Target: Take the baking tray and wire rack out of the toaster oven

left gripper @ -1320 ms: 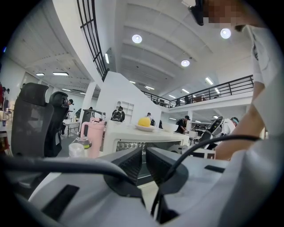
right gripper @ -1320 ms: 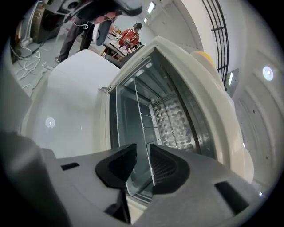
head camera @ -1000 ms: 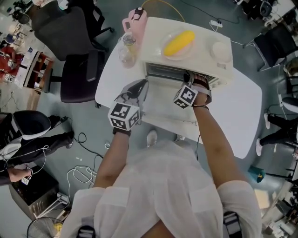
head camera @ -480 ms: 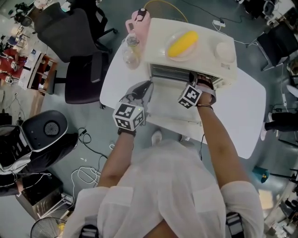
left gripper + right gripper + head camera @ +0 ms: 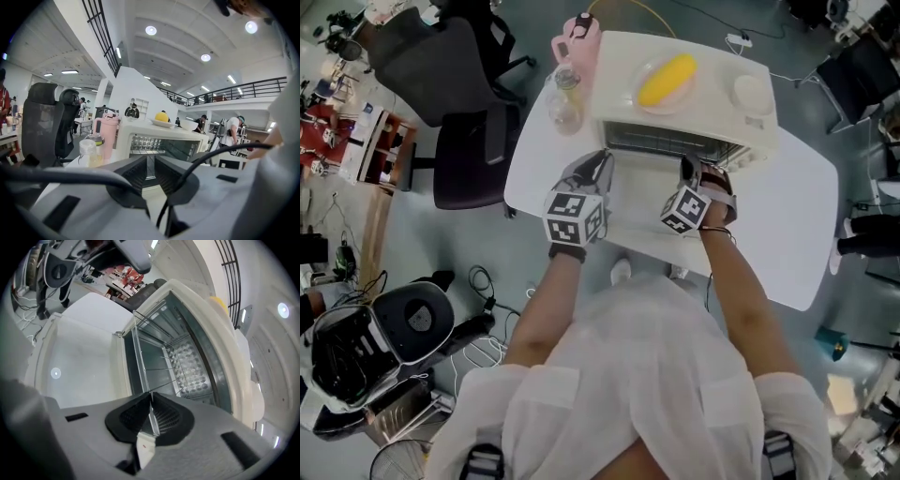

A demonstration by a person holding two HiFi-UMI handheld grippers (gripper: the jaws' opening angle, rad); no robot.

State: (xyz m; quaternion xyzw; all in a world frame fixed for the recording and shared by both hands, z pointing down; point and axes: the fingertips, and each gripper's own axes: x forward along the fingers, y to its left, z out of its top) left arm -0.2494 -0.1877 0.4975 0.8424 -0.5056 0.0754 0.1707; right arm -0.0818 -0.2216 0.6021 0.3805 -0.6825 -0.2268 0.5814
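Note:
The white toaster oven [image 5: 675, 103] stands at the back of the table with its door [image 5: 642, 202] folded down. My right gripper [image 5: 151, 397] is at the oven's mouth, and its jaws have just been closing on the front bar of the wire rack [image 5: 159, 363], which they now pinch. Deeper inside lies a dimpled metal surface [image 5: 193, 366]; whether it is the baking tray I cannot tell. My left gripper [image 5: 592, 173] hovers shut and empty by the door's left end, pointing at the oven [image 5: 161, 140].
On the oven's top sit a plate with a yellow corn cob [image 5: 666, 80] and a white bowl [image 5: 750, 94]. A pink tumbler [image 5: 577, 42] and a clear bottle [image 5: 565, 98] stand left of the oven. Office chairs [image 5: 459, 141] are beyond the table's left edge.
My right gripper has drawn back a little from the oven's mouth toward me. The left gripper has stayed where it was.

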